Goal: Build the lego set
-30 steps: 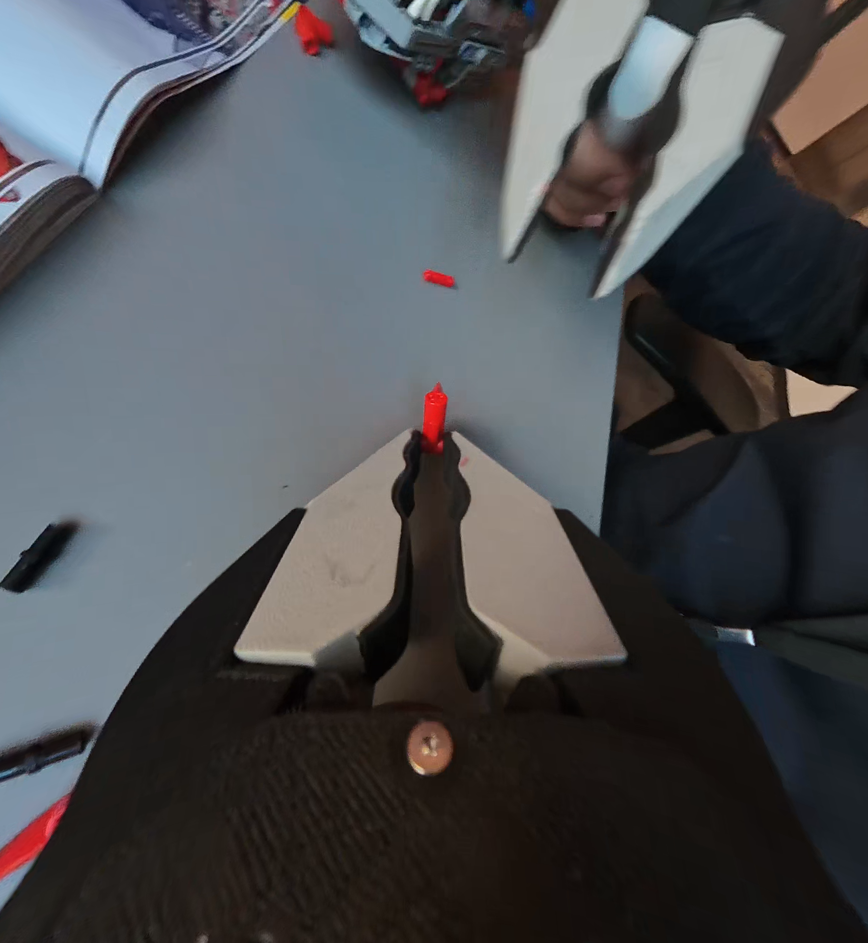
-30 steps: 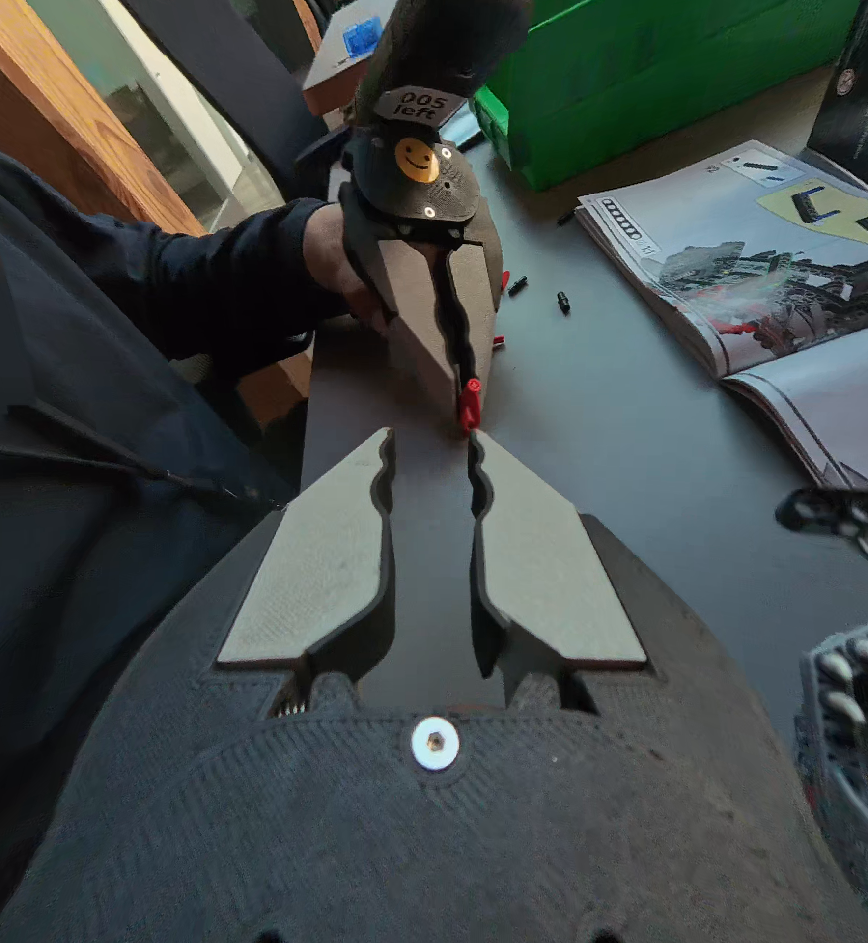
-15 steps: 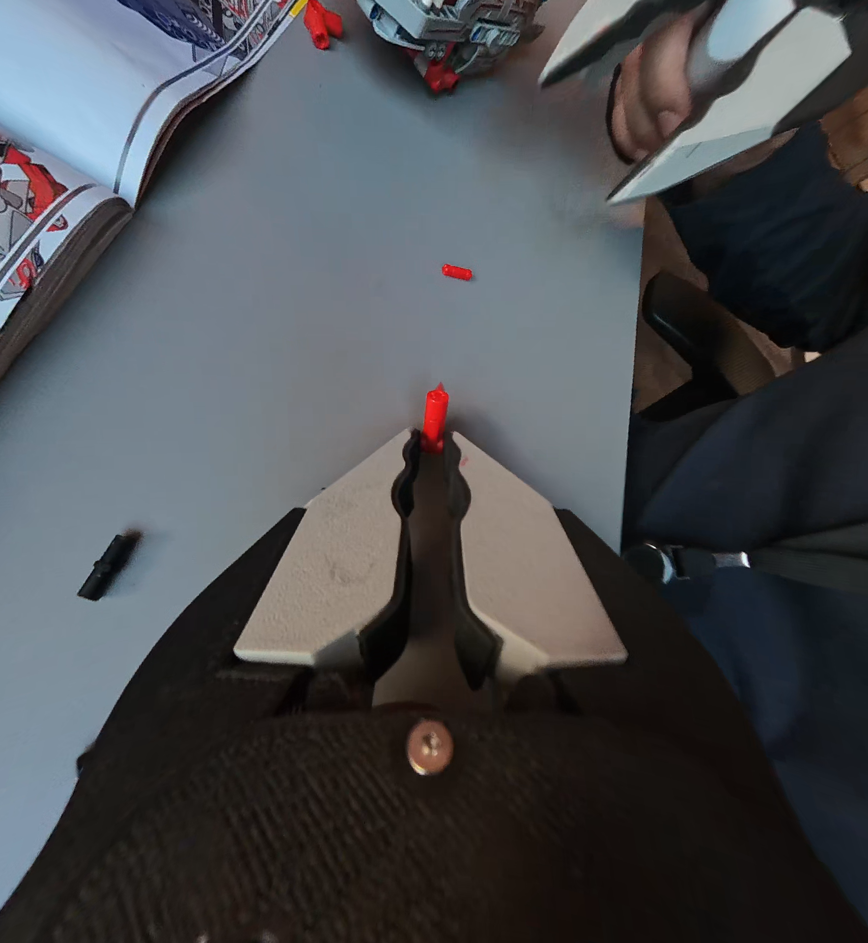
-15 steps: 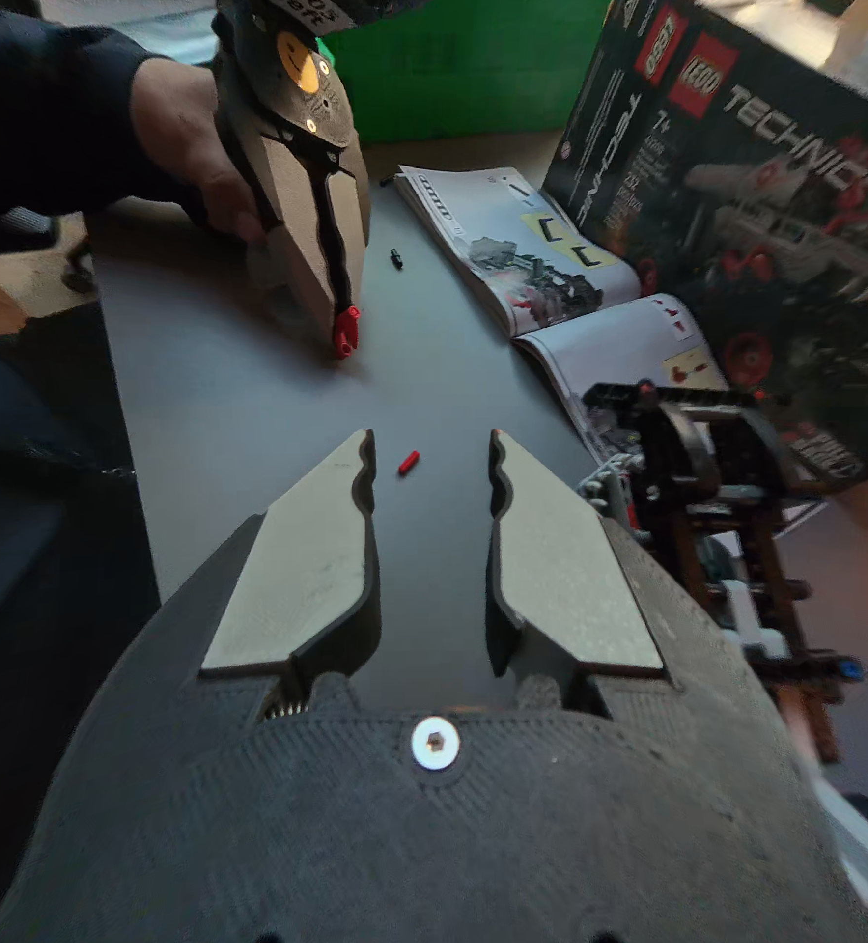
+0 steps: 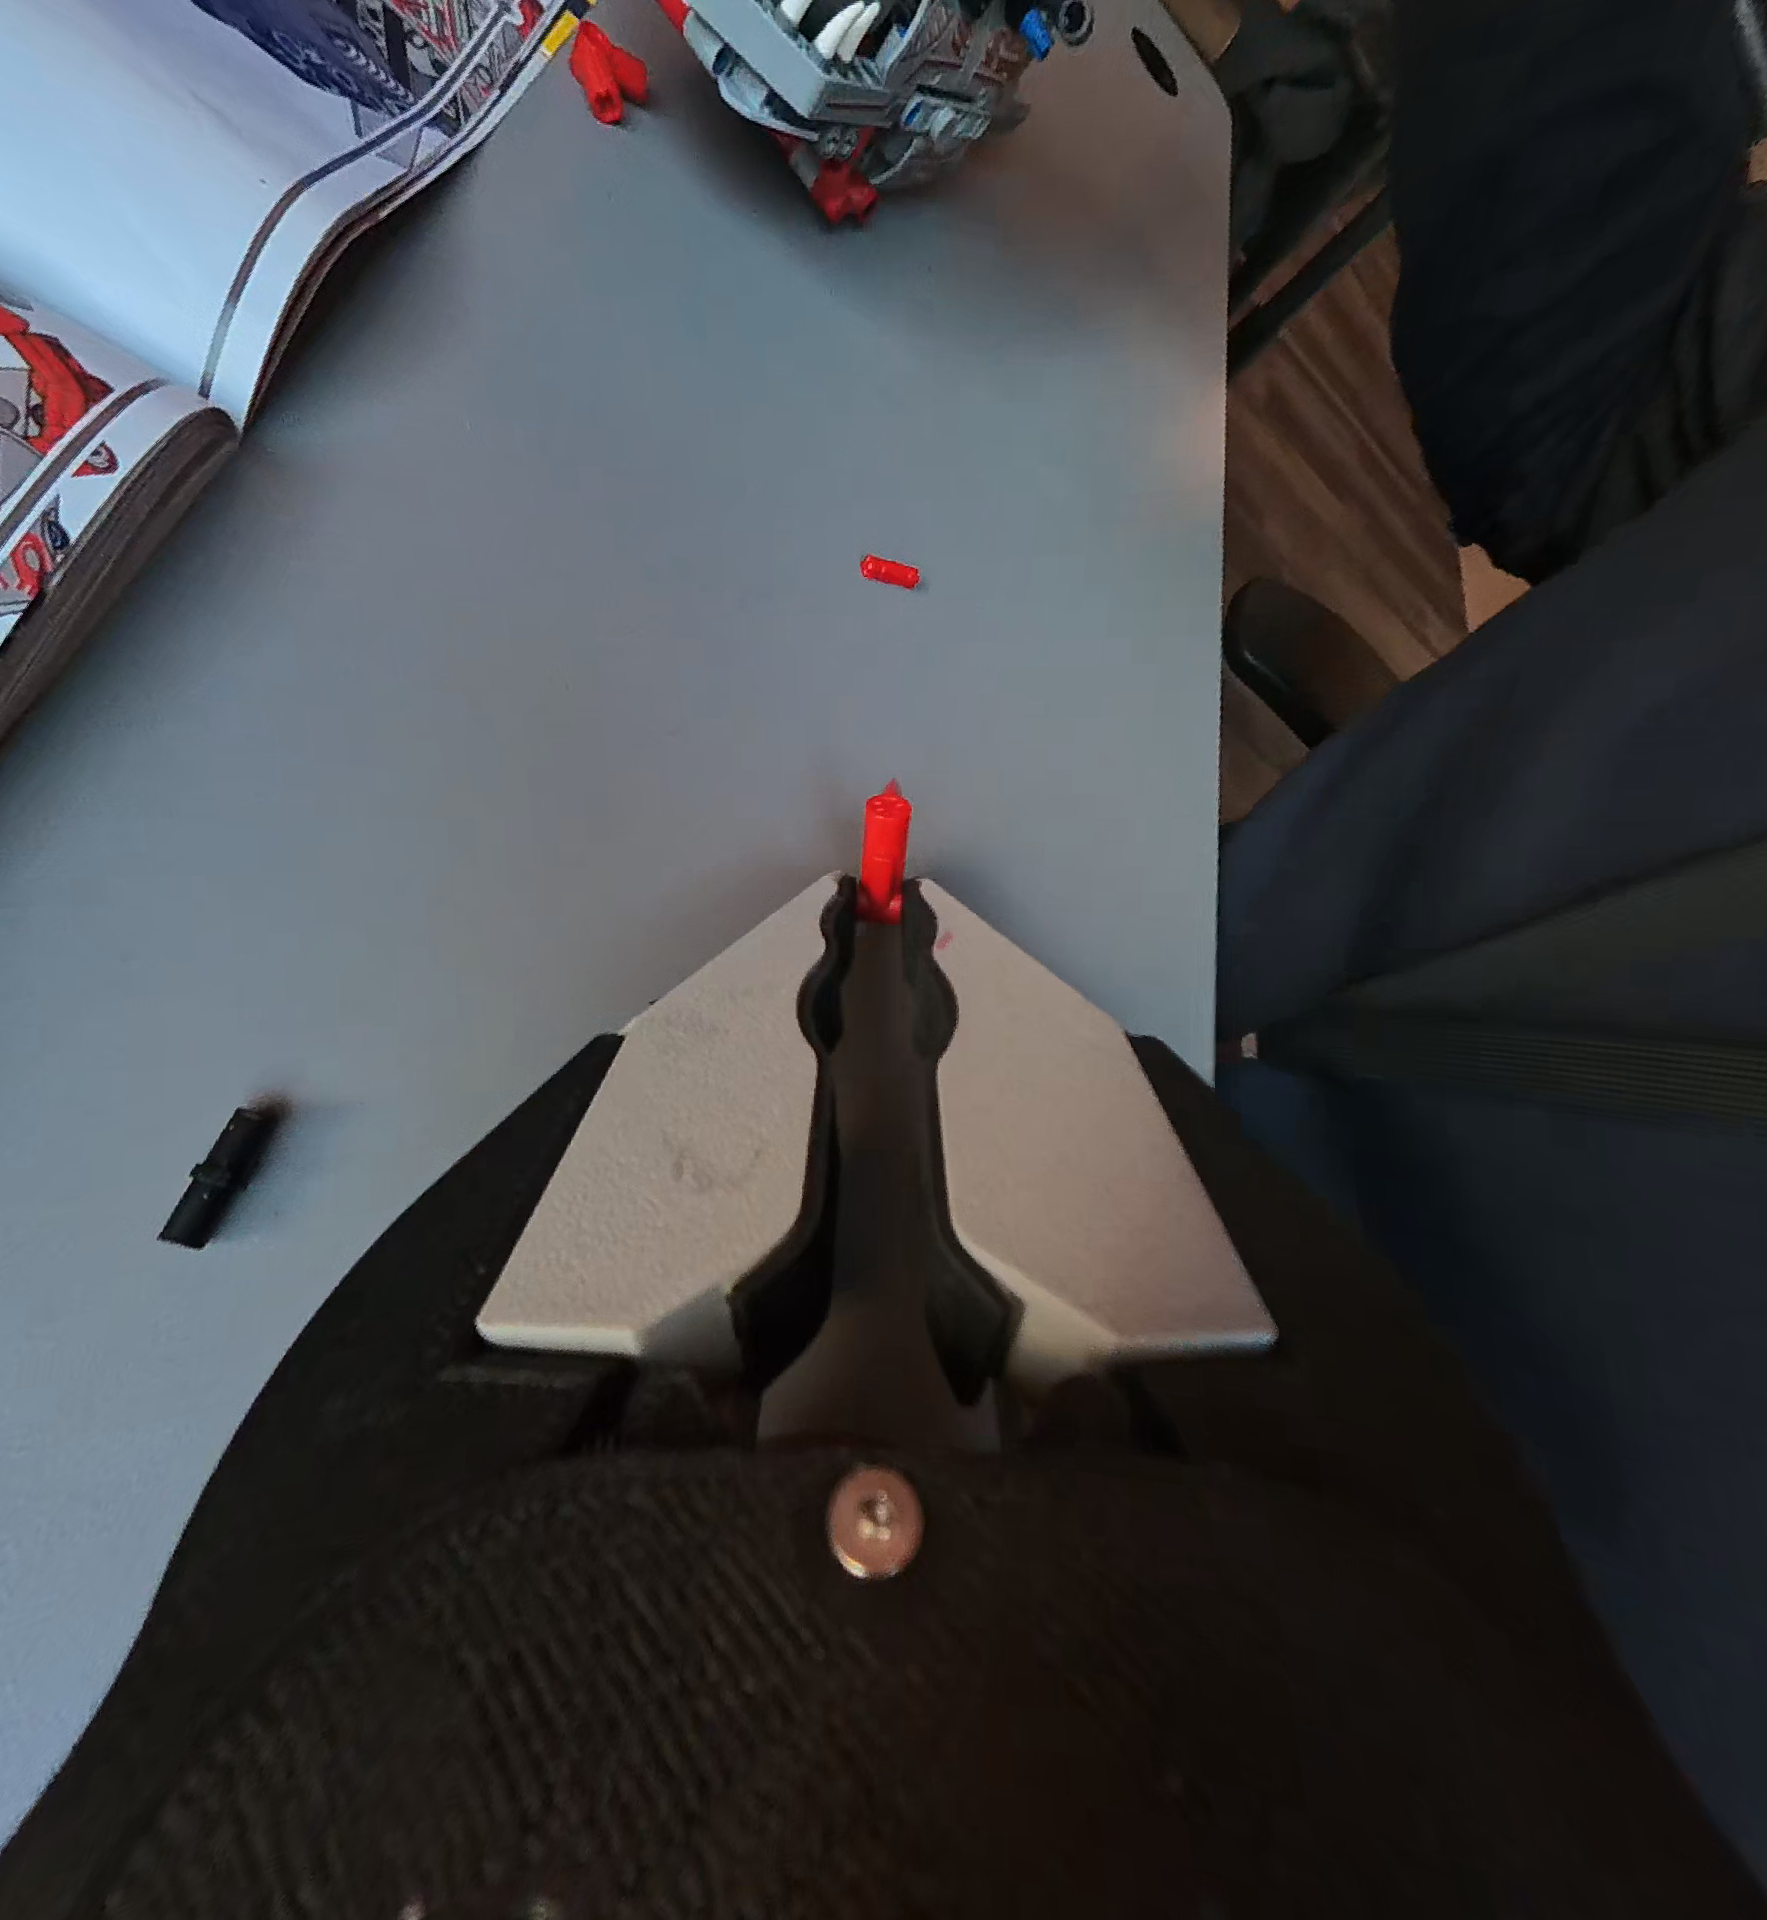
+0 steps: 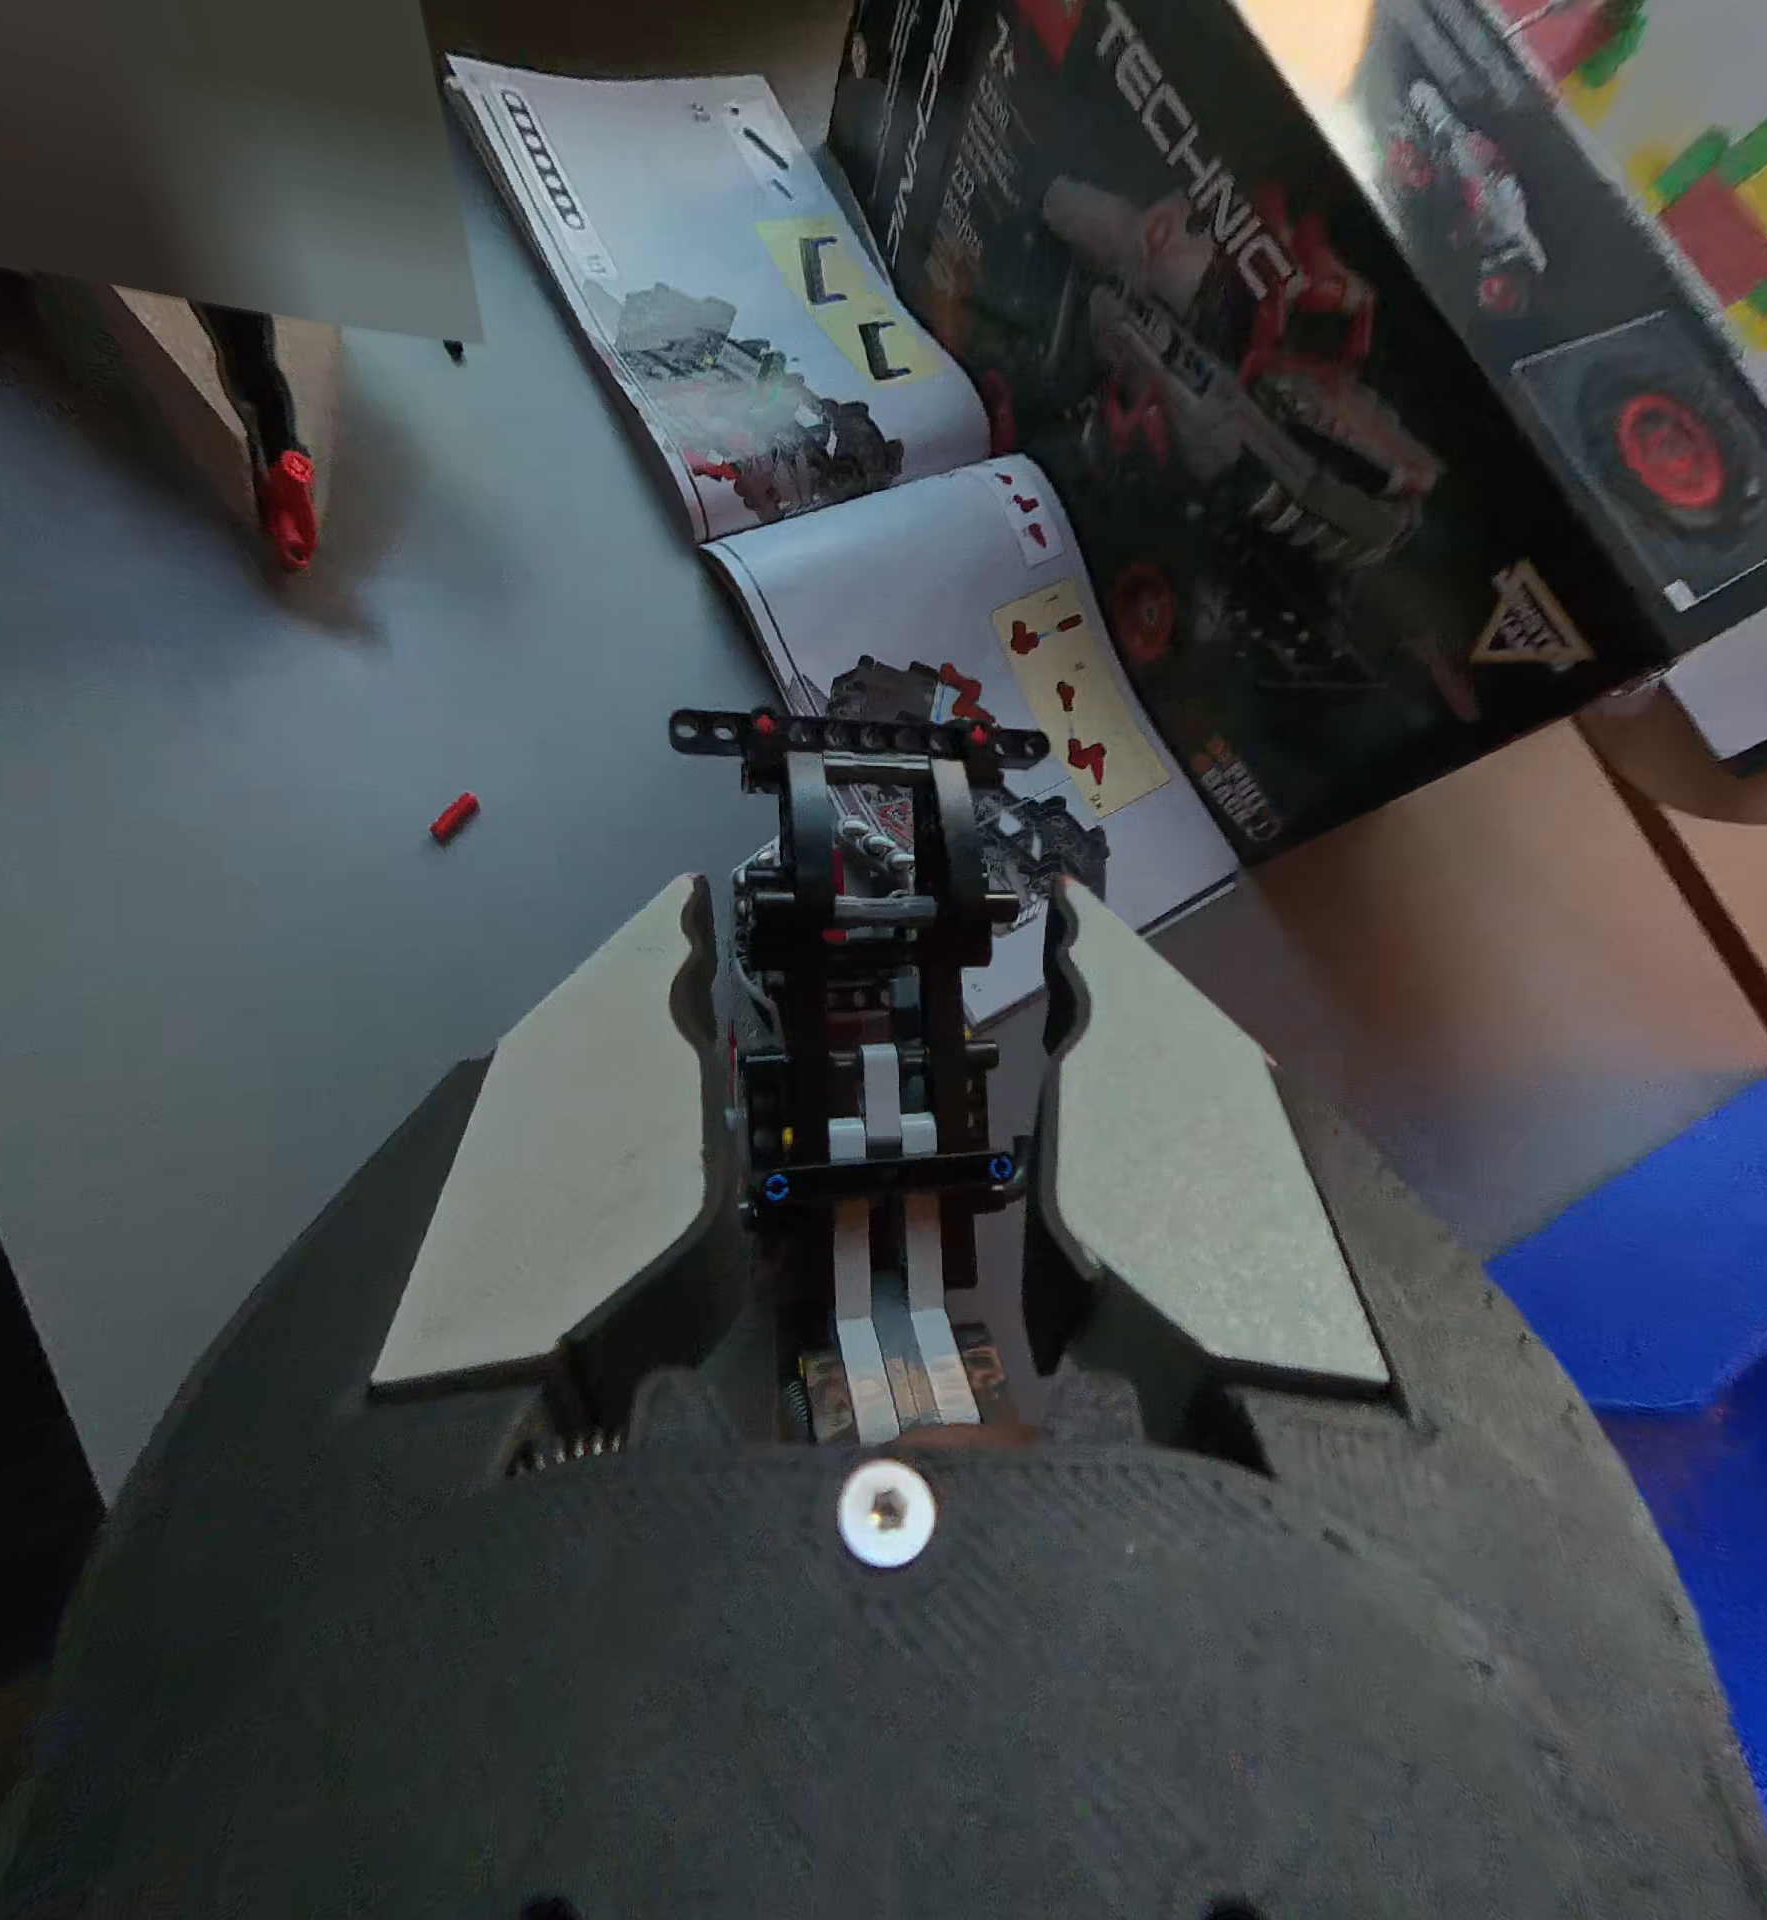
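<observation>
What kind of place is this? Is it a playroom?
Probably a desk or hobby table set up for building. An open instruction booklet, the set's box and a half-built model sit on a grey table.

A grey table (image 5: 650,520) stands over a wooden floor (image 5: 1315,436) in daylight.

Place: office or hobby desk
Signs: grey desk (image 5: 567,644), wooden floor (image 5: 1315,436), instruction booklet (image 6: 817,343), blue storage bin (image 6: 1710,1278)

Left hand-held gripper (image 5: 879,883) pinched closed; right hand-held gripper (image 6: 877,904) spread wide.
</observation>
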